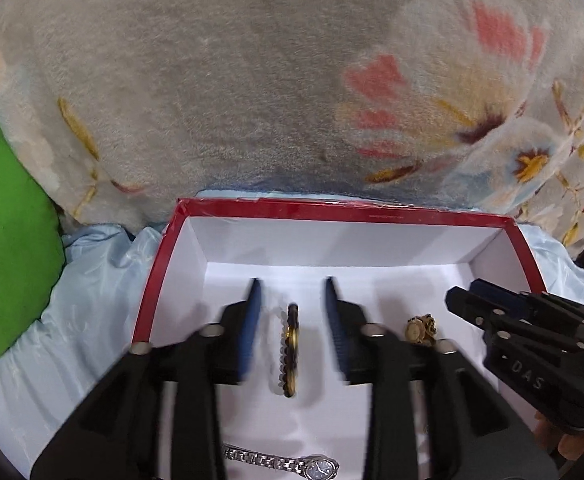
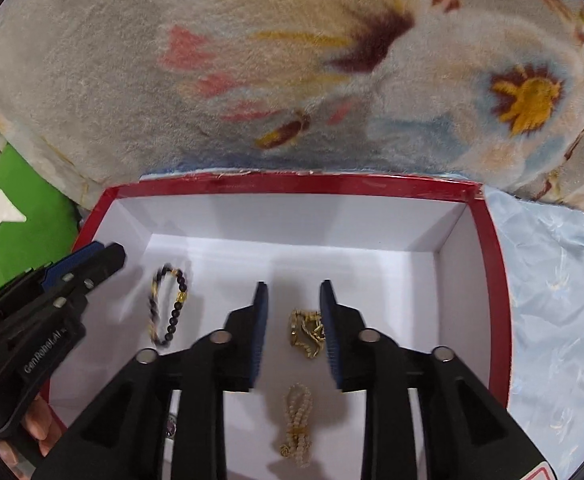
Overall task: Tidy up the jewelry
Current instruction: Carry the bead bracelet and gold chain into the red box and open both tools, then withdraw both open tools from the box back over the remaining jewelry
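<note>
- Four pieces of jewelry lie on the floor of the red-rimmed box (image 2: 496,264): a dark bead bracelet (image 2: 168,306), a tangled gold chain (image 2: 306,332), a cream pearl strand (image 2: 296,420) and a silver watch (image 1: 284,462).
- Your left gripper (image 1: 292,292) is spread, holding nothing; the bead bracelet sits between its fingers, seemingly on edge.
- Your right gripper (image 2: 292,296) is likewise spread and empty, with the gold chain just beside its right finger.
- If you are spacing the pieces apart, lower each claw squarely over its piece and close only when both pads flank it.
- Grip the bracelet across its beads, since round, polished beads may roll out of a shallow pinch.
- Take the chain at its densest knot; fine links are slack and will probably trail.
- The box interior is smooth white card, so pieces should slide easily.
- Outside the box you have plush floral fleece (image 1: 252,80) and glossy pale blue fabric (image 2: 552,280).
</note>
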